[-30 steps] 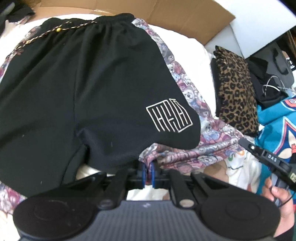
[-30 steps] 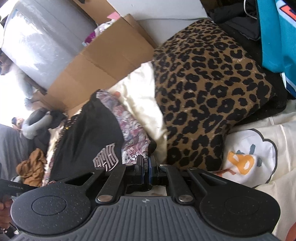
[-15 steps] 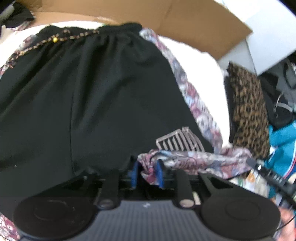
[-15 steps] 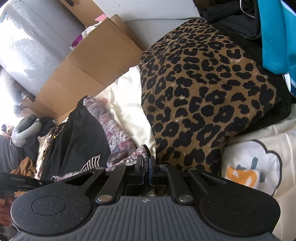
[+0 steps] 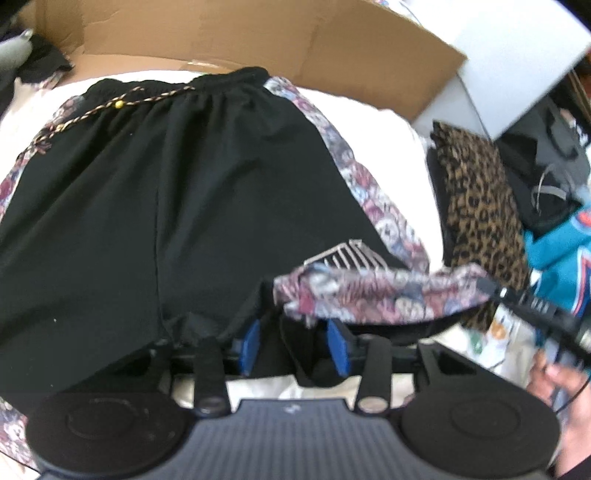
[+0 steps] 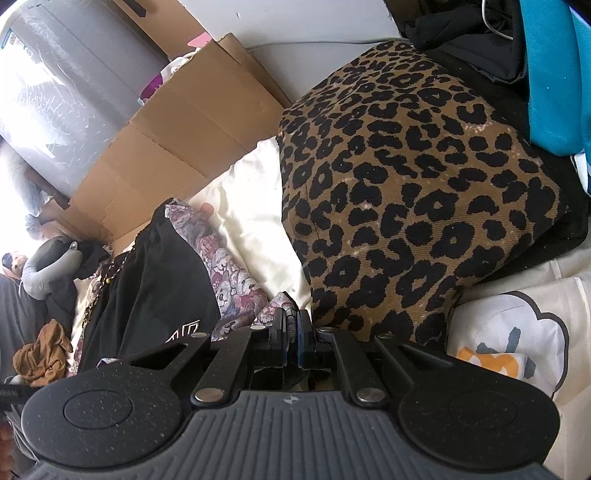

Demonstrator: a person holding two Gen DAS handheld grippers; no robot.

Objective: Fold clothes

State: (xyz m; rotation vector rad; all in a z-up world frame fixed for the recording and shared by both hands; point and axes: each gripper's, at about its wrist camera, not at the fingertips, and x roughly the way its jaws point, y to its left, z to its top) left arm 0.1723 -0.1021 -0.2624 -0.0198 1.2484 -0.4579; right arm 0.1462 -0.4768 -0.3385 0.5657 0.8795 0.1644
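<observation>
Black shorts [image 5: 166,206] with a white logo lie flat on a teddy-print garment [image 5: 369,291] on the white bed. The print garment's hem is lifted and stretched across the shorts' lower right corner, half covering the logo. My left gripper [image 5: 295,343] sits at the shorts' lower edge, its jaws opening; the blue pads stand apart with loose dark cloth and the hem's end between them, not pressed. My right gripper [image 6: 291,332] is shut on the print hem [image 6: 280,306], beside the shorts [image 6: 155,280]. In the left wrist view it [image 5: 487,286] holds the hem's right end.
A leopard-print cushion [image 6: 413,199] lies close to the right of the clothes, with dark bags and a teal garment [image 5: 561,251] beyond it. A cardboard sheet [image 5: 258,33] lines the bed's far side. Cloud-print fabric [image 6: 517,339] lies at the near right. A hand [image 5: 565,391] grips the right tool.
The left jaws, shut on the print hem before, have parted and let it slacken. The hem has been raised and drawn over the shorts' logo corner by the right gripper.
</observation>
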